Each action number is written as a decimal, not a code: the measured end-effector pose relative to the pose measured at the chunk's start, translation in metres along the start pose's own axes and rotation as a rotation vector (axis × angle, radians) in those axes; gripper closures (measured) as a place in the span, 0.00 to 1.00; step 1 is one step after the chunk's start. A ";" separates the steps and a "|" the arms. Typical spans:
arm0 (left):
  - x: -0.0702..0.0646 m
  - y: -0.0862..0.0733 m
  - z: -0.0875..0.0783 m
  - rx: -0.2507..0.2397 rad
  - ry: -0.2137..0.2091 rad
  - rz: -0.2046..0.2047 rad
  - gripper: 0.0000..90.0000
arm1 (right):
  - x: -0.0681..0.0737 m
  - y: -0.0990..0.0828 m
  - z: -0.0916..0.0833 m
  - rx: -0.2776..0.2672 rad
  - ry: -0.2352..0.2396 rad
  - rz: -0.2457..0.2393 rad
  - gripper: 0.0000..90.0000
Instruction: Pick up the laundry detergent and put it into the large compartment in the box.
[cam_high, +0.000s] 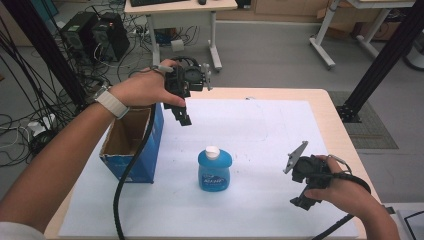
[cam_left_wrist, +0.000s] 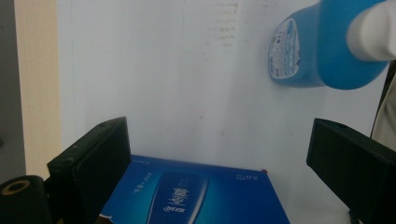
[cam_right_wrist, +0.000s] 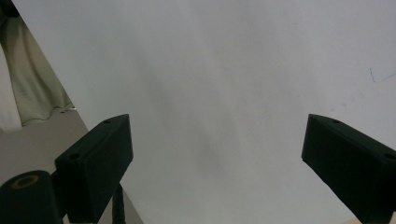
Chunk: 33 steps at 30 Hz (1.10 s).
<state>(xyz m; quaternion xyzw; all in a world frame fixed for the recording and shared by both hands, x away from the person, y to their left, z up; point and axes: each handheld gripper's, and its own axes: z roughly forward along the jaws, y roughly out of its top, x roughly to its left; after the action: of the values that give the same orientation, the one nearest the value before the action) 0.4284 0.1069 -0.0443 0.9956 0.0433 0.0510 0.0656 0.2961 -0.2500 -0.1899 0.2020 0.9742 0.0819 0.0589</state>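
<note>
A blue bottle (cam_high: 214, 171) with a white cap stands upright on the white sheet (cam_high: 260, 130) near the table's middle; its top and label also appear in the left gripper view (cam_left_wrist: 322, 51). An open blue cardboard box (cam_high: 134, 142) sits at the sheet's left edge, and its blue side (cam_left_wrist: 196, 196) lies below my left jaws. My left gripper (cam_high: 182, 116) hangs in the air above the box's far right corner, jaws wide apart with nothing between them. My right gripper (cam_high: 305, 202) rests low at the front right, open and empty over bare sheet (cam_right_wrist: 224, 93).
The wooden table's edge (cam_high: 345, 130) runs along the right. On the floor behind stand computer towers (cam_high: 97, 32), tangled cables and a desk (cam_high: 180, 15). A black frame post (cam_high: 385, 55) rises at the right.
</note>
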 end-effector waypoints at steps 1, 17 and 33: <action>-0.007 0.000 -0.004 -0.002 -0.002 0.011 0.08 | 0.001 0.000 0.000 -0.002 0.000 -0.002 0.09; -0.041 0.014 -0.021 -0.024 -0.036 0.058 0.07 | 0.006 0.003 -0.001 -0.026 -0.009 -0.027 0.09; -0.074 0.043 -0.004 0.019 -0.064 0.105 0.09 | 0.011 -0.008 -0.001 -0.049 -0.016 -0.026 0.09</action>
<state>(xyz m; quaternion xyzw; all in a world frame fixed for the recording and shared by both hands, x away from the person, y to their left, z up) 0.3581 0.0578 -0.0420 0.9982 -0.0107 0.0222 0.0548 0.2826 -0.2528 -0.1908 0.1884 0.9739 0.1034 0.0726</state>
